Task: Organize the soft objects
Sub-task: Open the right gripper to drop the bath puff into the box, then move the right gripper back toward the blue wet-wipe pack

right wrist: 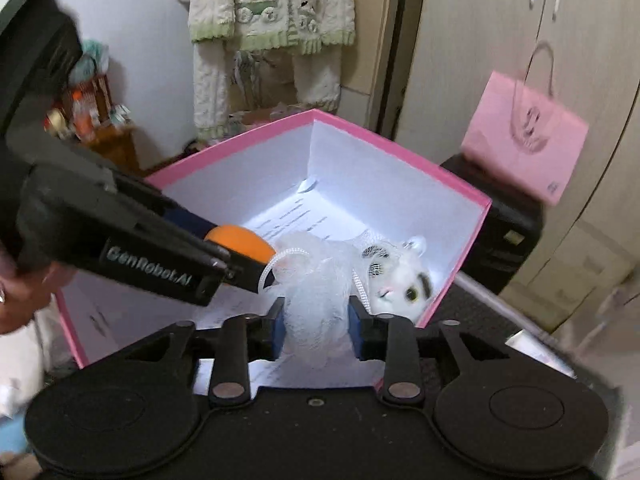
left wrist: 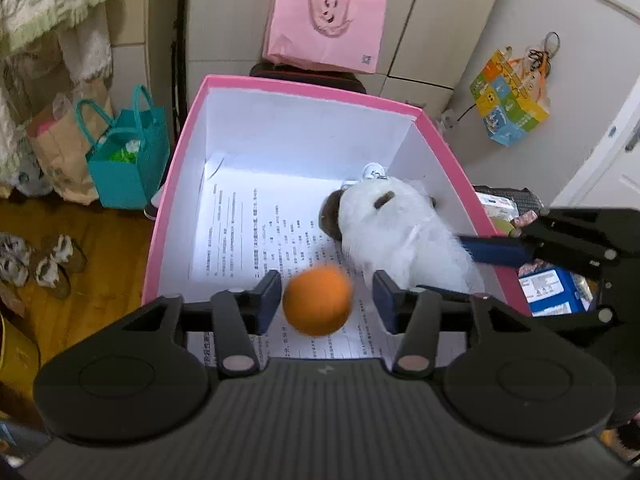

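Note:
A pink box [left wrist: 188, 136] with a white inside holds printed paper sheets and a white plush cat [left wrist: 400, 224]. My left gripper [left wrist: 326, 300] is open above the box's near side; an orange ball [left wrist: 317, 300], blurred, is between its fingers with gaps on both sides. My right gripper [right wrist: 318, 328] is shut on a white mesh bath puff [right wrist: 316, 292] over the box [right wrist: 460, 192], beside the cat [right wrist: 404, 284]. In the right wrist view the left gripper [right wrist: 244, 258] reaches in from the left with the orange ball [right wrist: 240, 240] at its tips.
A pink paper bag [left wrist: 324, 24] stands behind the box on a dark case. A teal bag [left wrist: 128, 160] and a brown paper bag sit on the wooden floor at left. Packets lie to the right of the box. Clothes [right wrist: 272, 12] hang on the wall.

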`<state>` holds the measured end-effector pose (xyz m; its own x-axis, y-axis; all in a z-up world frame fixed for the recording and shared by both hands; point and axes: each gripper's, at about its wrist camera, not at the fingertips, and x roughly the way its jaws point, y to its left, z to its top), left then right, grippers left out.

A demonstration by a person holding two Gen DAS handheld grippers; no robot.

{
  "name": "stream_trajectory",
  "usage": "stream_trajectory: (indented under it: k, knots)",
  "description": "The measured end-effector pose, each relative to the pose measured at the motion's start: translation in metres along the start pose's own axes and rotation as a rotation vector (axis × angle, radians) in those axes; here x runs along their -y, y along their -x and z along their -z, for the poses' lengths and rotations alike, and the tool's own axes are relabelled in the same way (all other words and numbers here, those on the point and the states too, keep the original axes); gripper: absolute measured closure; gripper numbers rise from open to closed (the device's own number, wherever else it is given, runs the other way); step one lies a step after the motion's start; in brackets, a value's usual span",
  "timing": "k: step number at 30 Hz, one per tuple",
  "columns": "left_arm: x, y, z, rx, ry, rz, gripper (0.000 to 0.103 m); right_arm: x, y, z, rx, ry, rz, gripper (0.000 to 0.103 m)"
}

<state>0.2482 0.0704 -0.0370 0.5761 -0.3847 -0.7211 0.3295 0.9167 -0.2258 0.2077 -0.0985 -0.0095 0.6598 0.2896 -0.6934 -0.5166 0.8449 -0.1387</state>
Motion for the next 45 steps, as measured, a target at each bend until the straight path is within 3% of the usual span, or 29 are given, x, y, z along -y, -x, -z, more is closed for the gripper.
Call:
stream_trajectory:
  k: [4,13,28,37,45]
  knots:
    - [0.01,0.016,0.003,0.033,-0.066,-0.032,0.037,0.005,0.02,0.005,0.029,-0.037,-0.05,0.052]
    - [0.023,0.084,0.011,0.113,-0.122,-0.021,0.036,0.02,0.088,0.027,0.098,-0.168,-0.141,0.049]
    - [0.066,0.175,0.06,0.098,-0.324,0.107,0.032,0.034,0.195,0.107,0.101,-0.257,-0.092,0.049]
    - [0.107,0.182,0.105,0.085,-0.426,0.135,0.027,0.009,0.226,0.16,0.127,-0.214,-0.035,0.045]
    - [0.14,0.142,0.13,-0.01,-0.403,0.194,0.027,0.021,0.218,0.202,0.187,-0.292,-0.007,0.044]
